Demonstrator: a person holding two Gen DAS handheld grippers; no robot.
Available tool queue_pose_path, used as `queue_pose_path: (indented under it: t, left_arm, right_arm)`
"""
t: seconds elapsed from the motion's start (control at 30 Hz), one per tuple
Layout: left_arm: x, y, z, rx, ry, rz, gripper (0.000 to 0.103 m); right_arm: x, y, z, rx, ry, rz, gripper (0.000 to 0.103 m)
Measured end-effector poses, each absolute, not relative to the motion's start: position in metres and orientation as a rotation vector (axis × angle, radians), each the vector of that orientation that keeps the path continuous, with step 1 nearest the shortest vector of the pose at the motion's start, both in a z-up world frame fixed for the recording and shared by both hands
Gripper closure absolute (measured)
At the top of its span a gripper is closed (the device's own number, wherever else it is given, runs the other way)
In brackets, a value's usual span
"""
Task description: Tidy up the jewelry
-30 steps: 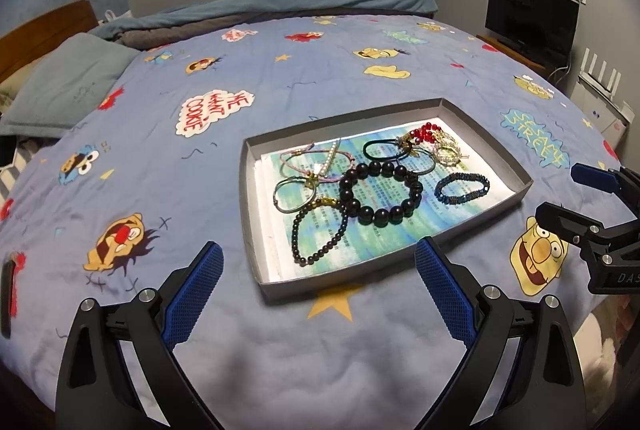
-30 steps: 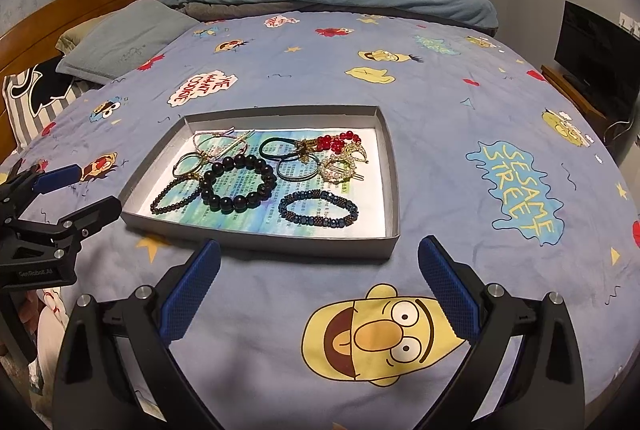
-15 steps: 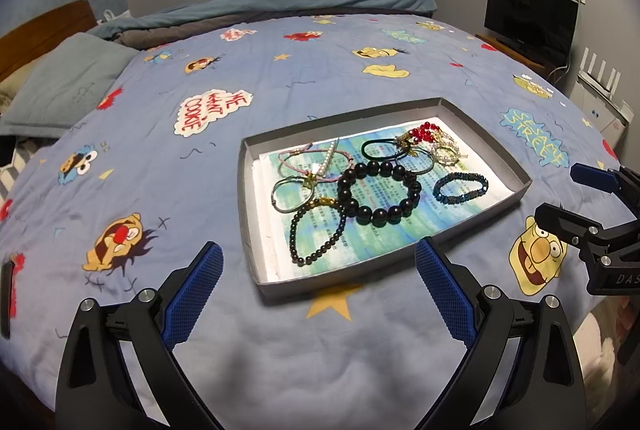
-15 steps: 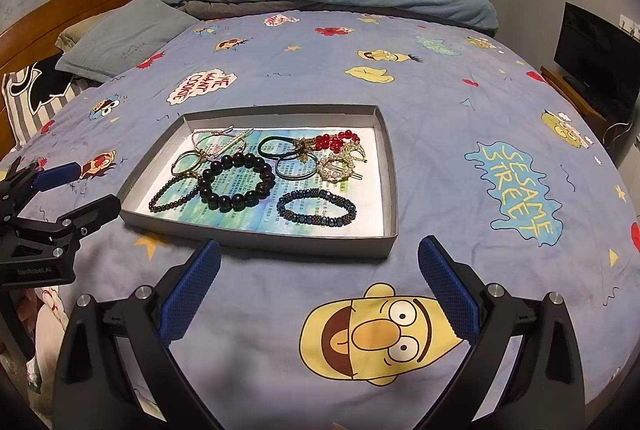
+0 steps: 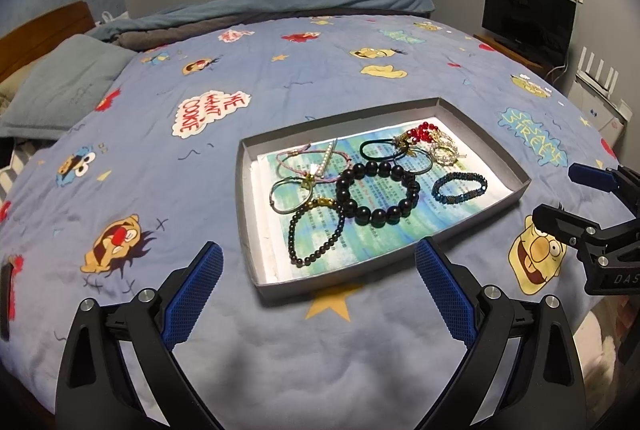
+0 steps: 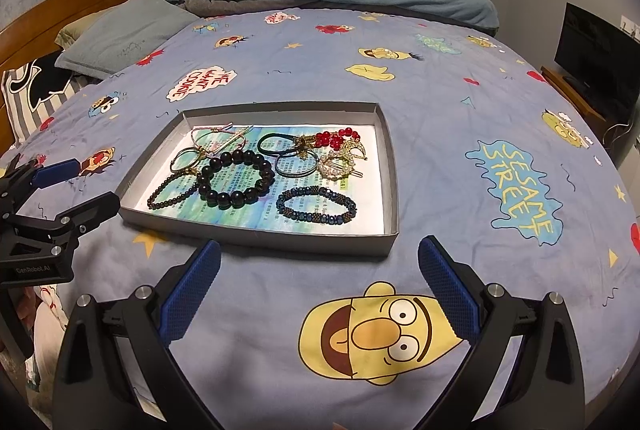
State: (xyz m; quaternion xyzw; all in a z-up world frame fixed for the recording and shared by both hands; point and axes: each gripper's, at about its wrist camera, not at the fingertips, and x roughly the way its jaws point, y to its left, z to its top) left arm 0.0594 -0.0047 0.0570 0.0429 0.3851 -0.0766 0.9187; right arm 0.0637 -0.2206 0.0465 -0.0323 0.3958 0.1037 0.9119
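Left wrist view — grey tray (image 5: 486, 128), tangled beaded bracelets (image 5: 378, 192), hair ties.

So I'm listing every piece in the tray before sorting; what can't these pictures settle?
- Red bead cluster in the tray: tangled with gold charms in both views; the count of pieces is unclear.
- Print on the paper liner: too small in both views.
- Pink cord bracelets: overlapping loops; one or two, cannot tell.
- Dark object on the bedspread: cut off by the left wrist view's edge.
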Motion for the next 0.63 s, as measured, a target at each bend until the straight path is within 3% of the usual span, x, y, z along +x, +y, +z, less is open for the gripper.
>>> queue_pose_path:
  t: [0.63]
  left_arm:
    - [0.068, 0.008, 0.046, 0.11, 0.812, -0.117, 0.007]
  right_arm:
    - [0.069, -0.23, 0.034, -0.066, 0.827, 0.186, 0.005]
